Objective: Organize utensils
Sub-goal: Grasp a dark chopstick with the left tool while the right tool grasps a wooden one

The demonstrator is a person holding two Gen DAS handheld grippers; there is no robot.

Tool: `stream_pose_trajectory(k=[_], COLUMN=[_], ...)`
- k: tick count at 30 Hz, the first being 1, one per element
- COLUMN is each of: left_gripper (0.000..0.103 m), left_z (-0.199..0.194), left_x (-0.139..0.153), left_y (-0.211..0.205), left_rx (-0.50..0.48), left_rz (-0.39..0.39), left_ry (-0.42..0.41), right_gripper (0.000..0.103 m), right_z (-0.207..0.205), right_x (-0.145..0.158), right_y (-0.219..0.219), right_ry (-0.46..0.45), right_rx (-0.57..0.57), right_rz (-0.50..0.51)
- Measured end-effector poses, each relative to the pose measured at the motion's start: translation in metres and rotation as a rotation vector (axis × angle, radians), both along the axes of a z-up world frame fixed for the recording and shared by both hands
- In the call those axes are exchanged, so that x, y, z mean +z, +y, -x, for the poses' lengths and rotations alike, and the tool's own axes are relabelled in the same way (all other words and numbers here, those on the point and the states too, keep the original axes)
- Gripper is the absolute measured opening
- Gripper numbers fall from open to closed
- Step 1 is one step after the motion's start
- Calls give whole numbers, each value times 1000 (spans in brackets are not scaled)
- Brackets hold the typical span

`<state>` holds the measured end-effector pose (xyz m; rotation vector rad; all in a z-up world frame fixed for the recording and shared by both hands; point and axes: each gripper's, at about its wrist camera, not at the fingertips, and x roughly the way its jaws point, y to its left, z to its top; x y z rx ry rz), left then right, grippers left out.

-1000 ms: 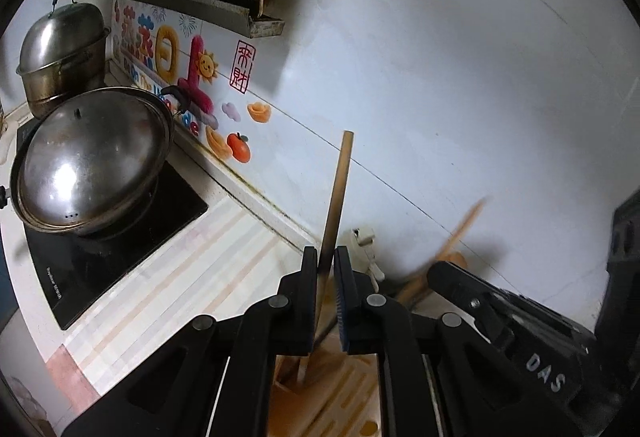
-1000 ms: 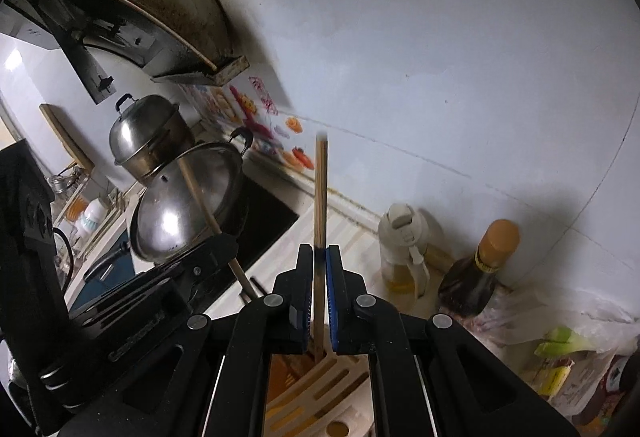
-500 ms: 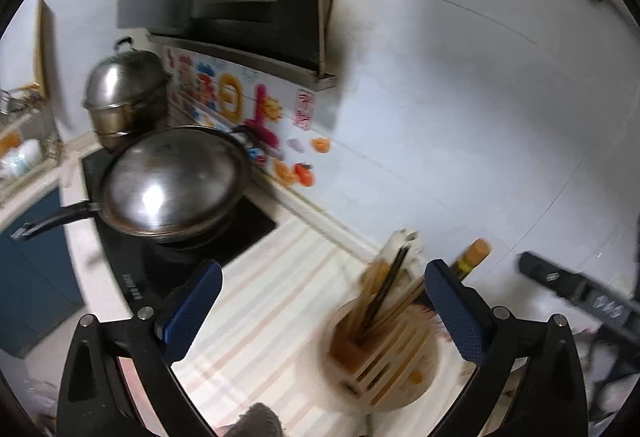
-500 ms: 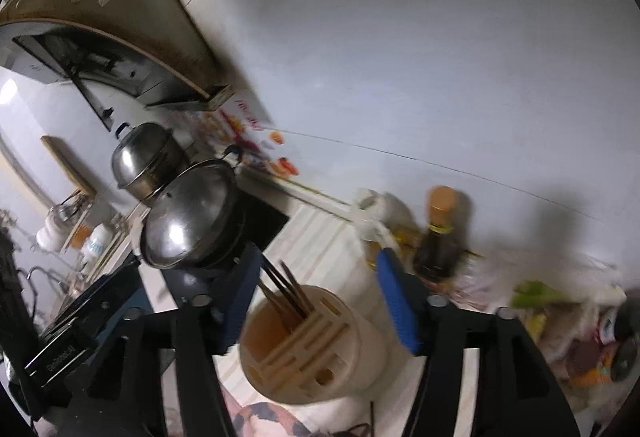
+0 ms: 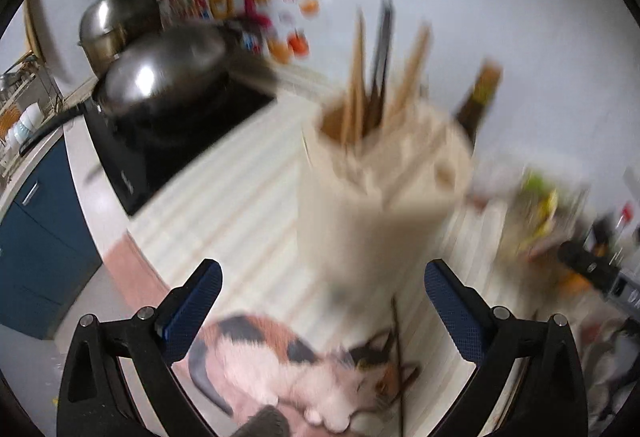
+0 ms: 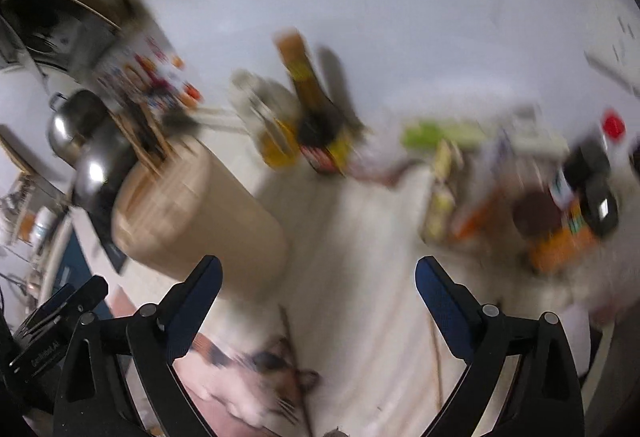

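A cream utensil holder stands on the striped counter, with several wooden and dark chopsticks upright in it. It also shows in the right wrist view, at the left. My left gripper is open and empty, just in front of the holder. My right gripper is open and empty, to the holder's right. Thin dark sticks lie on a cat-print mat near both grippers. Both views are motion-blurred.
A lidded wok and a steel pot sit on the black cooktop at the left. Sauce bottles stand by the wall. Packets and jars crowd the counter's right.
Both grippers held a chopstick over the holder a second ago. They opened, the chopsticks stand in the holder, and both grippers have pulled back and down towards the counter.
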<state>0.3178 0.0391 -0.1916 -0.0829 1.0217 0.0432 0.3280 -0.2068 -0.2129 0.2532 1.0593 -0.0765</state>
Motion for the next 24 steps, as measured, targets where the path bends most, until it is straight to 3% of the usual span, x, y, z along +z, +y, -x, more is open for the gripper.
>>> stream_pose_trajectory(k=[3, 5, 7, 8, 10, 12, 14, 18, 20, 22, 23, 24], left_gripper=[103, 102, 98, 93, 73, 68, 57, 51, 48, 27, 22, 11], left_z=[11, 14, 14, 12, 10, 6, 7, 0, -2, -4, -5, -5], left_x=[-46, -72, -98, -111, -134, -156, -168, -183, -181, -180, -179, -178], left_y=[-23, -37, -49, -54, -65, -78, -89, -105, -110, -116, -119, -122], left_rx=[-33, -59, -75, -82, -102, -121, -141, -175, -192, -223, -237, -249], left_rz=[-9, -4, -5, -5, 10, 7, -10, -58, -72, -67, -71, -74], left_ry=[120, 182, 236, 267, 332, 381, 391, 398, 378, 366, 362, 361], right_gripper=[92, 55, 46, 45, 45, 45, 44, 42, 30, 18, 8, 8], right_z=[18, 26, 31, 33, 33, 31, 26, 15, 10, 8, 8, 8], right_x=[-32, -54, -75, -85, -104, -122, -139, -160, -170, -175, -176, -176], right_y=[-27, -43, -58, -65, -75, -80, -82, -84, -81, -76, -72, -69], right_ry=[72, 144, 204, 225, 271, 306, 331, 369, 389, 401, 402, 404], right_rx=[-47, -70, -85, -83, -75, -57, -45, -30, -11, 2, 12, 20], right_rz=[-21, -22, -21, -22, -16, 3, 16, 35, 45, 71, 87, 102])
